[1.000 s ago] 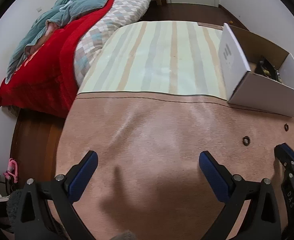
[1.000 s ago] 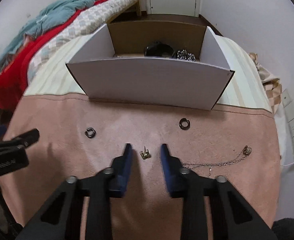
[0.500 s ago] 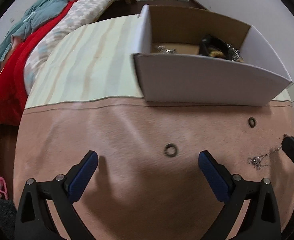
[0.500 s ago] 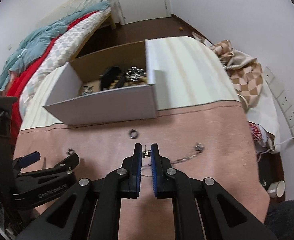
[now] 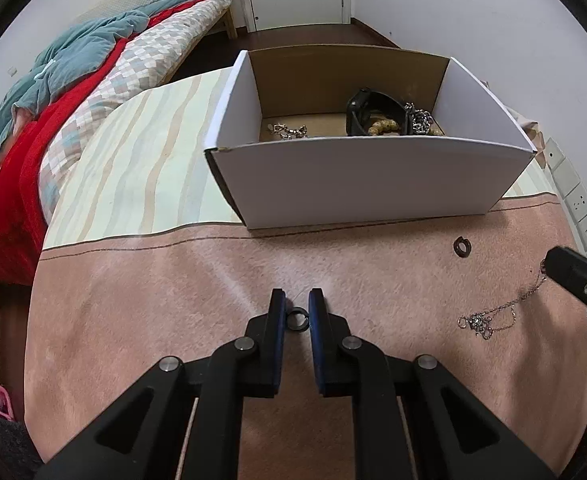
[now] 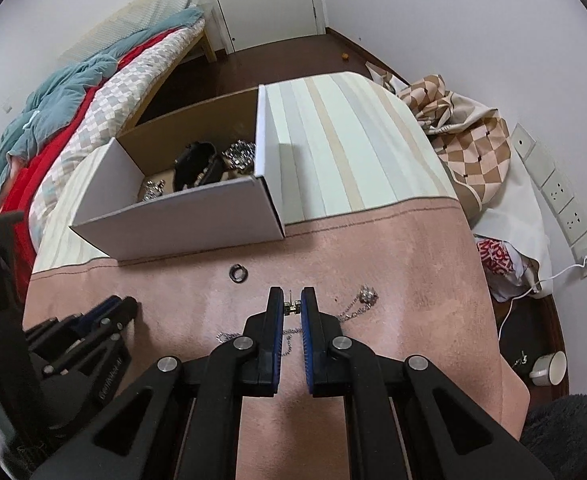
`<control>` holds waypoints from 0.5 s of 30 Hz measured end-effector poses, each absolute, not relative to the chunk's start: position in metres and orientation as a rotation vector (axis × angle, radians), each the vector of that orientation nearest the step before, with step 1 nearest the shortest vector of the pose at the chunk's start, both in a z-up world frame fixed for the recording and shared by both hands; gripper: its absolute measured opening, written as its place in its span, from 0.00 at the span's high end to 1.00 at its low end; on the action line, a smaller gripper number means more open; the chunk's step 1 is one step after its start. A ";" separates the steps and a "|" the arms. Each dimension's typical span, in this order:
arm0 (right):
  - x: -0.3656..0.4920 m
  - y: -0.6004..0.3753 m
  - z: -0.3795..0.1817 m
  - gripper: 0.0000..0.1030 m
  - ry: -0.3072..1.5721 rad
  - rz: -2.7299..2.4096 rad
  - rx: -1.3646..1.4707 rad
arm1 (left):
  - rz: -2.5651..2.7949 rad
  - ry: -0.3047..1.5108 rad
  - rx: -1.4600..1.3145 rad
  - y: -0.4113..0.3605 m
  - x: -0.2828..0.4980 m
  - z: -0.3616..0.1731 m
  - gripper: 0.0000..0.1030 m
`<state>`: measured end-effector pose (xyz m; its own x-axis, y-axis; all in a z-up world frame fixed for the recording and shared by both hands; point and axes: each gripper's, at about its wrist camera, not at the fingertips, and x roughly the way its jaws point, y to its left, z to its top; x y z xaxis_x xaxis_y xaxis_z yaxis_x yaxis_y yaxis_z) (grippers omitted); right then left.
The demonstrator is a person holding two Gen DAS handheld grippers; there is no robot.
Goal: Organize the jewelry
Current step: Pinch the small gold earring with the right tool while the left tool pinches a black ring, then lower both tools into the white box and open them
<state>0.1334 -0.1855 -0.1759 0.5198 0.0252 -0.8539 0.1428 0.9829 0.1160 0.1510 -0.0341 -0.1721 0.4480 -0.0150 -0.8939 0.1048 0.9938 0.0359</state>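
Note:
My left gripper (image 5: 296, 309) is shut on a dark ring (image 5: 297, 319), low over the pink cloth (image 5: 153, 320). My right gripper (image 6: 292, 303) is shut on a small gold earring (image 6: 292, 307) and holds it above the cloth. A second dark ring (image 5: 461, 246) lies near the white box (image 5: 357, 184); it also shows in the right wrist view (image 6: 238, 272). A thin silver necklace (image 5: 489, 316) with a pendant (image 6: 368, 294) lies on the cloth to the right. The box holds a black watch (image 5: 373, 110), chains and beads.
The box stands on a striped cloth (image 5: 141, 168) behind the pink one. A bed with red and teal bedding (image 5: 53, 92) is at the left. Checked fabric (image 6: 465, 140), wall sockets (image 6: 553, 188) and a white cup (image 6: 549, 368) are at the right.
My left gripper moved forward over the dark ring and closed on it. My right gripper stays shut on the earring and has swung right and lifted it.

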 end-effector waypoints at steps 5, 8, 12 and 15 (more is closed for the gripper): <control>0.136 -0.184 -0.157 0.91 0.996 -0.047 0.204 | -0.109 1.086 0.052 -0.026 0.151 -0.150 0.91; 0.142 -0.185 -0.140 0.91 0.974 -0.019 0.231 | -0.149 1.055 0.005 -0.021 0.158 -0.120 0.91; 0.162 -0.184 -0.118 0.91 0.952 0.038 0.269 | -0.209 1.032 -0.063 -0.015 0.186 -0.084 0.91; 0.191 -0.182 -0.111 0.91 0.971 0.096 0.296 | -0.245 1.058 -0.110 -0.012 0.215 -0.074 0.91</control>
<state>0.1911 -0.1819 -0.1112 0.5637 0.2123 -0.7983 0.0514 0.9555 0.2903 0.2153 -0.0125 -0.0743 0.4663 -0.2523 -0.8479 0.1466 0.9673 -0.2072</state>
